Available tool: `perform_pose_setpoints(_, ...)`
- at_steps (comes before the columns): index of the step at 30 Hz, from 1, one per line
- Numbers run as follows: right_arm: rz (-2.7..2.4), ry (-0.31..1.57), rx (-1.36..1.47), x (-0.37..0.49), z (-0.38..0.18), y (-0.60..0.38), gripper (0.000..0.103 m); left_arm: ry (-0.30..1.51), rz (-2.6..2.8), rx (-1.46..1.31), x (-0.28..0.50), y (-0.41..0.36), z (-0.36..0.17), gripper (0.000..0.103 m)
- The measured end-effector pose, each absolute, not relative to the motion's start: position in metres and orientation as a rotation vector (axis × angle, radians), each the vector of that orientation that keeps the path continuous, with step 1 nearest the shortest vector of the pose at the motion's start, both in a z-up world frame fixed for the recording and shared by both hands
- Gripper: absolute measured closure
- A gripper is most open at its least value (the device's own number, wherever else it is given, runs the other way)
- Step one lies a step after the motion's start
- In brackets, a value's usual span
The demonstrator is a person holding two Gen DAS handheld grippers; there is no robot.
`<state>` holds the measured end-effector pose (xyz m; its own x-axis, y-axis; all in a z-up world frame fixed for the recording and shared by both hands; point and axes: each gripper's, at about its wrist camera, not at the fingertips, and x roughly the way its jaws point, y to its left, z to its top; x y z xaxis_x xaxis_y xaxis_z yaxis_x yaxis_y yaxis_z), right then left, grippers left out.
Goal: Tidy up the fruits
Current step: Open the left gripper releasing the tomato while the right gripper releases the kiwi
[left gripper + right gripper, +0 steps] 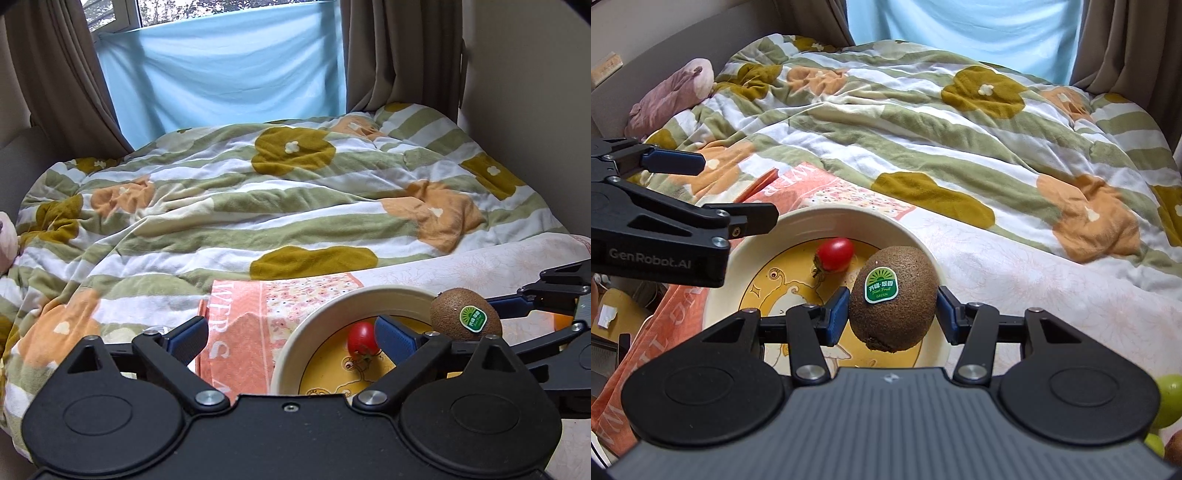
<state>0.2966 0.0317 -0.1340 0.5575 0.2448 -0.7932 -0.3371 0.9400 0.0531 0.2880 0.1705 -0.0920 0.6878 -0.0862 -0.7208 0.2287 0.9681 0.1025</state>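
Bedding surrounds the bowl (905, 225), my landmark. I have the right hand-held gripper (893, 312) clamped on the kiwi (892, 299) above its near rim for dropping beside the tomato (835, 254); left hand-held gripper (291, 338) waits wide, clear.

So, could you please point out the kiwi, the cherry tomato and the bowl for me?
kiwi (894, 306), right wrist view, brown skin below the sticker.
cherry tomato (835, 254), right wrist view, middle of the red skin.
bowl (849, 218), right wrist view, far cream rim.
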Motion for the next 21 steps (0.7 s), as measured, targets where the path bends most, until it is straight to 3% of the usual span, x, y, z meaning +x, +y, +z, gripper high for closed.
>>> perform_pose_setpoints(13,0.401,0.966,-0.2,0.319,-0.16,0.045,0.037,0.823,-0.089,0.153,0.267,0.185,-0.094,0.003)
perform_pose_setpoints(15,0.39,0.961,-0.228,0.318,-0.161,0.048,0.029,0.825,-0.083,0.144,0.265,0.186,-0.093,0.003)
perform_pose_setpoints(17,0.427,0.931,-0.211,0.313,-0.158,0.047,0.0,0.827,-0.079,0.142,0.263,0.186,-0.093,0.003)
perform_pose_setpoints(21,0.425,0.871,-0.258,0.309,-0.157,0.053,0.0,0.833,-0.076,0.144,0.261,0.184,-0.093,0.003)
